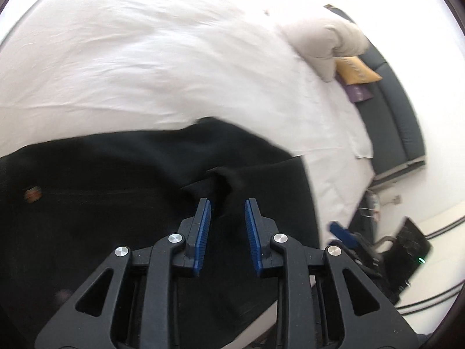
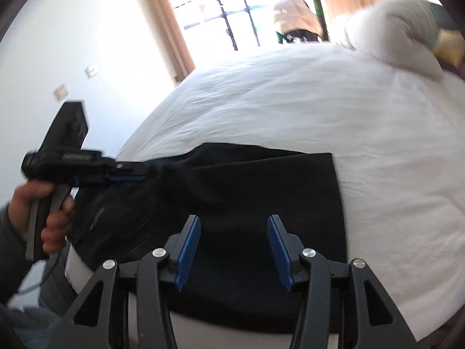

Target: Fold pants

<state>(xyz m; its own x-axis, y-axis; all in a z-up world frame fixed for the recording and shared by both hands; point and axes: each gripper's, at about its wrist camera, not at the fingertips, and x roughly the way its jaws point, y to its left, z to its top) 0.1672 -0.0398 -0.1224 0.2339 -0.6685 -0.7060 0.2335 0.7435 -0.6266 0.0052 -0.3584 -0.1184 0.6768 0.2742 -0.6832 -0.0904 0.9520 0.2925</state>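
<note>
The black pants (image 2: 247, 203) lie at 12 o'clock from both grippers. Left gripper (image 1: 227, 221) is partly open around a fold; right gripper (image 2: 234, 238) is wide open, empty.

The plain black fabric pants (image 1: 122, 180) carry no pattern, save a small round orange-brown spot (image 1: 33, 194) at nine o'clock in the left wrist view. They lie on a plain white wrinkled bedsheet (image 1: 130, 58). At two o'clock sits an off-white puffy pillow (image 1: 325, 40), with a mustard-yellow cushion (image 1: 356, 69) dotted in a pale line and a purple flat item (image 1: 359, 92) beside it, against a dark grey padded headboard (image 1: 392, 116). Both the left gripper (image 1: 227, 213) and right gripper (image 2: 234, 231) have matte black frames, ribbed blue finger pads (image 2: 189, 250) and silver round rivets (image 1: 176, 238). Tan curtains (image 2: 171, 26) flank the bright window at twelve o'clock in the right wrist view.
</note>
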